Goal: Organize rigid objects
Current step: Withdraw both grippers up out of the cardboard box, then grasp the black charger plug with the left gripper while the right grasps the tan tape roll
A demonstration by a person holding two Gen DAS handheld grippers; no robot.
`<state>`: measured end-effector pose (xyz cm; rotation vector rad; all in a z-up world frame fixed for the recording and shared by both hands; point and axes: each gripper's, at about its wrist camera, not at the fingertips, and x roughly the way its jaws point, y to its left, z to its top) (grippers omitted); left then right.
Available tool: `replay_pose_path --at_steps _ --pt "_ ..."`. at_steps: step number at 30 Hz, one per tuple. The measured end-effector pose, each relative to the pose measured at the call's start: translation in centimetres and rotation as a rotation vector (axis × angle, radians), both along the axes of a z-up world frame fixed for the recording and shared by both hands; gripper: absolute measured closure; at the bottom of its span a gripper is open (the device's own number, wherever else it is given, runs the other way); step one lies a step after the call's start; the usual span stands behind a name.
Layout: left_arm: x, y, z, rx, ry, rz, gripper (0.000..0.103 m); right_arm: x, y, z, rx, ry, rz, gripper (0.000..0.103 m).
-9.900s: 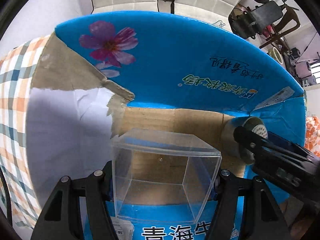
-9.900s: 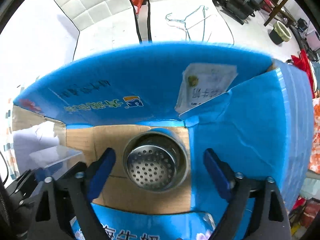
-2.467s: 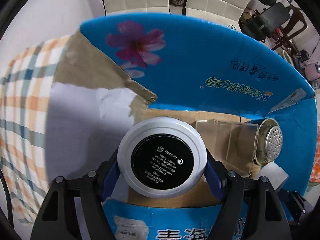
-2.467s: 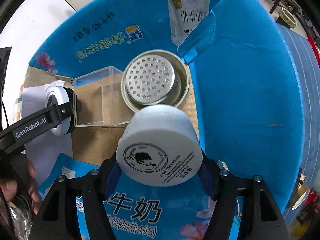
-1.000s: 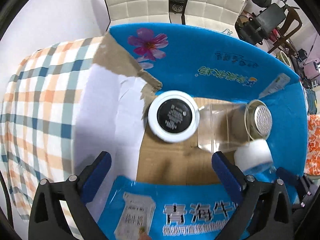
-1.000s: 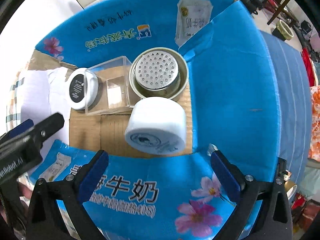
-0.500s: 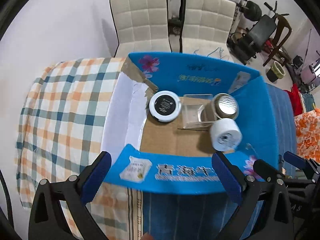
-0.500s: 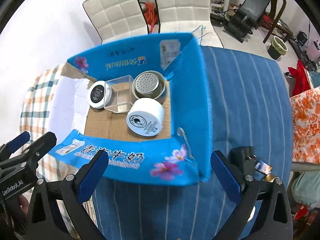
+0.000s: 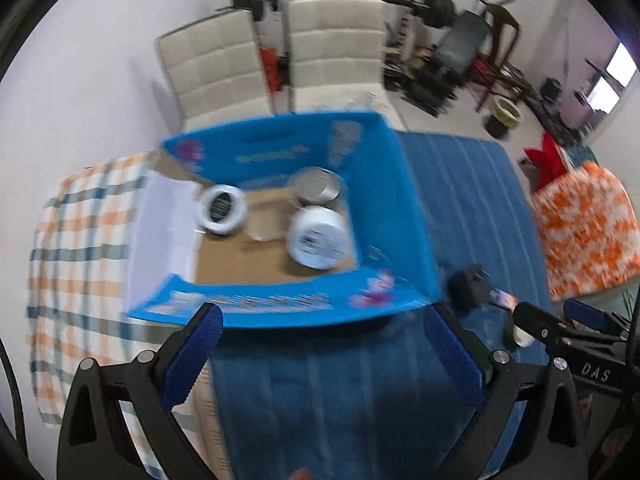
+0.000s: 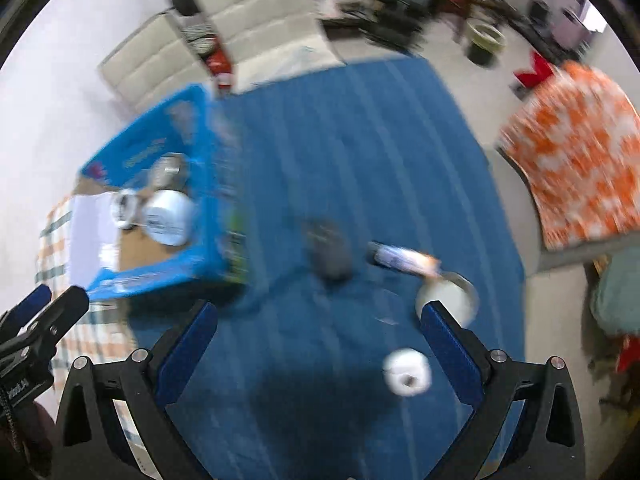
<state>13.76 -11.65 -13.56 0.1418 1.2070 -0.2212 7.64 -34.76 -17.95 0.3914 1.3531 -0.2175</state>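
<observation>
A blue cardboard box [image 9: 400, 208] stands open on the table. On its floor are a white-rimmed black jar [image 9: 221, 209], a clear plastic box [image 9: 264, 220], a metal strainer cup [image 9: 316, 186] and a white cream jar [image 9: 318, 242]. My left gripper [image 9: 324, 344] hangs open and empty, high above the box's near wall. My right gripper [image 10: 318, 340] is also open and empty, over the blue cloth to the right of the box [image 10: 160, 276]. Below it lie a dark lump [image 10: 328, 254], a printed tube [image 10: 400, 260], a white cup [image 10: 446, 300] and a small white roll [image 10: 408, 372].
A blue striped cloth [image 10: 360, 140] covers the table's right part and a checked cloth [image 9: 76, 240] the left. An orange patterned fabric [image 10: 580, 152] lies beyond the right edge. Two white chairs [image 9: 280, 64] stand behind the table. Both views are blurred by motion.
Both grippers have let go of their jars in the box and pulled up and back. The right view has swung rightward onto the loose items on the blue cloth.
</observation>
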Motion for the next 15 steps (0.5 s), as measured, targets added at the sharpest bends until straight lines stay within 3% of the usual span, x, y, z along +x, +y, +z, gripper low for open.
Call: replay_pose_path --at_steps 8,15 --pt "-1.7 -10.9 -6.6 -0.018 0.156 -0.126 0.0 -4.9 -7.8 -7.3 0.052 0.105 -0.155 0.0" --pt "0.5 -16.6 -10.8 -0.048 0.255 -0.095 0.0 -5.3 -11.0 -11.1 0.102 0.125 -0.21 0.0"
